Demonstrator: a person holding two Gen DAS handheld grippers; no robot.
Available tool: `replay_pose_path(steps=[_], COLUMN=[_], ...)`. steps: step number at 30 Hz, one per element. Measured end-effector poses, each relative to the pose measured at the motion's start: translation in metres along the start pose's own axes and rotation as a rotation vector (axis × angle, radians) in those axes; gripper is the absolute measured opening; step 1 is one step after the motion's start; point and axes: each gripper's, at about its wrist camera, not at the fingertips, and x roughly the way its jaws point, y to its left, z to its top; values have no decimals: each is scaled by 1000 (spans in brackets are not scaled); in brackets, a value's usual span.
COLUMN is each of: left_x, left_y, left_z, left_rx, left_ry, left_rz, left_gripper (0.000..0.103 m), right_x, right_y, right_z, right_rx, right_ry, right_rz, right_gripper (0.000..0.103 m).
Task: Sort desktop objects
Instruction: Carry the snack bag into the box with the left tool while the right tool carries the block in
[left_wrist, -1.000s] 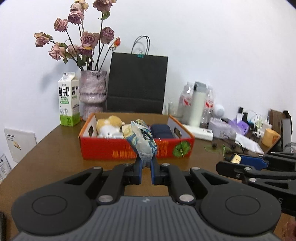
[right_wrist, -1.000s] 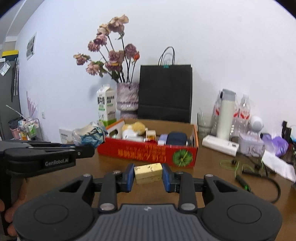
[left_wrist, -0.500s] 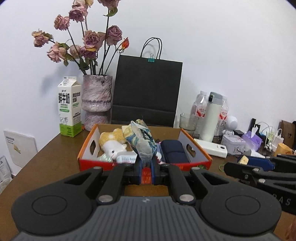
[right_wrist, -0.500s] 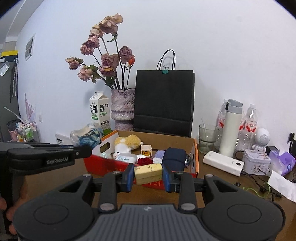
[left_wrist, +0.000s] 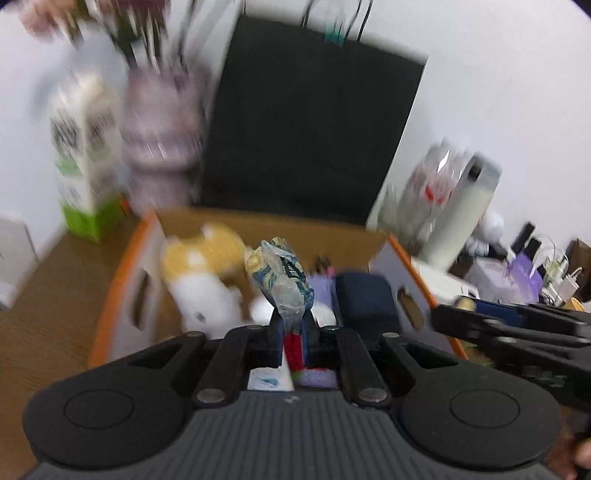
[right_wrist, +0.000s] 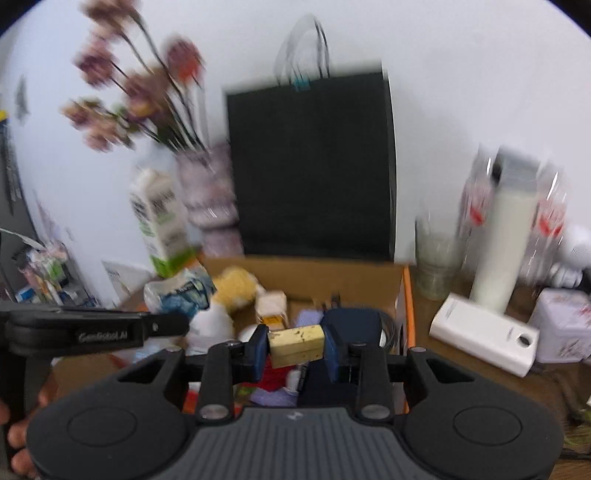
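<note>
While both my loads hang over the open cardboard box (right_wrist: 400, 295), the step in hand, as I judge it, is to set each one down inside it rather than fling it; my left tongs (left_wrist: 291, 332) are pinched nearly shut on the neck of a crinkled snack packet (left_wrist: 280, 277), which stands up above the pads, and my right tongs (right_wrist: 297, 347) are clamped on the two ends of a yellow speckled block (right_wrist: 297, 345), held level between the blue pads. The box is already crowded: a plush toy (left_wrist: 201, 266) at the left, a dark blue pouch (left_wrist: 365, 299) at the right, small packets between; I would aim the packet at the gap beside the plush toy and the block just in front of the pouch, lowering each until it is close over what lies below before I let go; I must keep the two tongs apart, since they sit near each other; the view is blurred, so finer gaps I cannot tell.
</note>
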Motion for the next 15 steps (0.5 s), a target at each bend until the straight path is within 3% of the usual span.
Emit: replay_pose_path(steps=[3, 6, 9, 12, 13, 15], left_x=[33, 53, 64, 87, 92, 96], left_y=[-3, -1, 5, 12, 14, 19], left_z=[-1, 5, 23, 43, 45, 46], left_rx=[6, -29, -52, -51, -51, -65], left_ry=[66, 85, 45, 89, 90, 66], left_rz=[43, 59, 86, 104, 105, 129], left_gripper=[9, 9, 10, 13, 20, 52], right_x=[44, 73, 99, 129, 137, 146], right_y=[-9, -13, -15, -13, -12, -10], right_z=[4, 11, 25, 38, 41, 48], right_rx=[46, 73, 112, 154, 166, 163], right_ry=[103, 111, 107, 140, 151, 141], right_rz=[-15, -35, -9, -26, -21, -60], right_gripper=[30, 30, 30, 32, 32, 34])
